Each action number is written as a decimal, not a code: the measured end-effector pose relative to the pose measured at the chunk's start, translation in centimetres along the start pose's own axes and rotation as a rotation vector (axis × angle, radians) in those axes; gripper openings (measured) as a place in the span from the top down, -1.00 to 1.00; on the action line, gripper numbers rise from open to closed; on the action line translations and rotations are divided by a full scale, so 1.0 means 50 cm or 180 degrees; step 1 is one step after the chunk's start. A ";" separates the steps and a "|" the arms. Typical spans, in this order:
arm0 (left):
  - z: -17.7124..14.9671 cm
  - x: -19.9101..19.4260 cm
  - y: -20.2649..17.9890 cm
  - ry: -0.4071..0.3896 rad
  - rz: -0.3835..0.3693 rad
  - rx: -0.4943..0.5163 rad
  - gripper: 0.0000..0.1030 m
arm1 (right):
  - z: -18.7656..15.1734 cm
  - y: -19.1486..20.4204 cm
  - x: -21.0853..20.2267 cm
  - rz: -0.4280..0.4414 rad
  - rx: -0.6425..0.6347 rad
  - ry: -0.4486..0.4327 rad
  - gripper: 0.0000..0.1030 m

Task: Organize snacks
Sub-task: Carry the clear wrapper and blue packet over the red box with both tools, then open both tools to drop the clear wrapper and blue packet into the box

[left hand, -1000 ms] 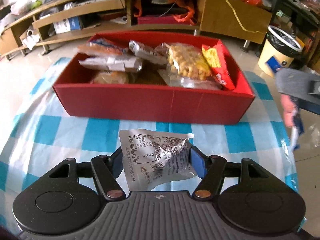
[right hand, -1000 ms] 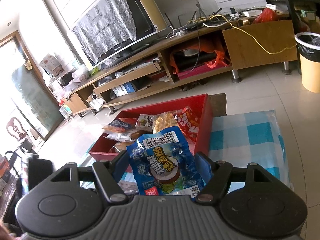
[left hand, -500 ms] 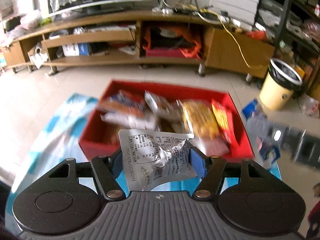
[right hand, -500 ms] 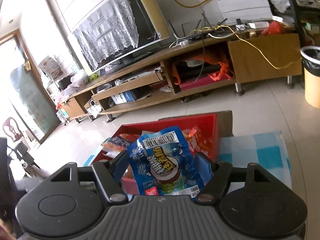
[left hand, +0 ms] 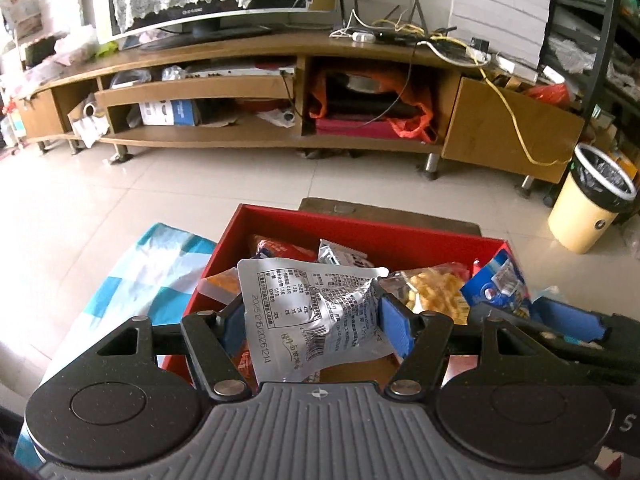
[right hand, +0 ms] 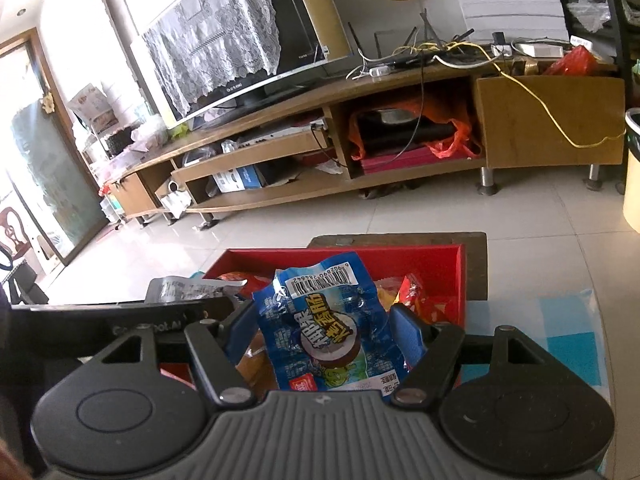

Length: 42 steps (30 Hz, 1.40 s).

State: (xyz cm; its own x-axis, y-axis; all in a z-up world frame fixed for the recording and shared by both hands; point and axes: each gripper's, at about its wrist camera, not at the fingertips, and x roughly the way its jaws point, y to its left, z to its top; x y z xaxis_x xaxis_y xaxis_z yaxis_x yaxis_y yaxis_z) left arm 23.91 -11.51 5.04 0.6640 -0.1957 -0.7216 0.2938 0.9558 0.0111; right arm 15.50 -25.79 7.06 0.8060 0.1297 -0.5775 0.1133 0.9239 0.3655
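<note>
Crumpled silver packet (left hand: 308,320), print-covered, beside glossy blue packet (right hand: 328,328)

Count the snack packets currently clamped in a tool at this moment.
2. A silver packet sits in the left tool, and a blue packet in the right tool, both above the red box.

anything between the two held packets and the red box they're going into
Nothing visible blocks either. The silver packet in the left gripper and the blue packet in the right gripper hang over the open red box, which already holds snacks.
</note>
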 end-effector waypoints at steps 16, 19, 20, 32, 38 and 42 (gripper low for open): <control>-0.003 0.039 0.007 0.0154 0.0064 -0.0015 -0.44 | 0.003 -0.005 0.029 -0.0067 -0.0029 0.0015 -0.35; -0.003 0.039 0.005 0.0150 0.0101 0.0016 -0.47 | 0.004 -0.002 0.033 -0.0071 -0.0031 0.0007 -0.38; -0.003 0.038 0.007 0.0145 0.0106 0.0012 -0.52 | 0.004 -0.002 0.033 -0.0072 -0.0031 0.0009 -0.39; 0.002 0.023 0.012 0.0059 0.0181 0.0004 -0.65 | 0.002 -0.001 0.035 -0.0046 0.0002 -0.0006 -0.44; 0.006 0.012 0.016 0.0010 0.0213 -0.0007 -0.67 | 0.006 0.004 0.023 -0.0043 -0.0013 -0.0070 -0.45; 0.006 0.008 0.024 -0.0005 0.0234 -0.0036 -0.67 | 0.009 0.013 0.017 -0.0010 -0.0058 -0.0131 -0.45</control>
State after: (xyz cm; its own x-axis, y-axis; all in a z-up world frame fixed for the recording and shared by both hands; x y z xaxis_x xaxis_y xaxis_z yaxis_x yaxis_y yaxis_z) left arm 24.75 -10.53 4.97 0.6846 -0.1252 -0.7181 0.2363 0.9701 0.0562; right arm 16.52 -25.24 7.11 0.8289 0.1123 -0.5480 0.1054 0.9307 0.3502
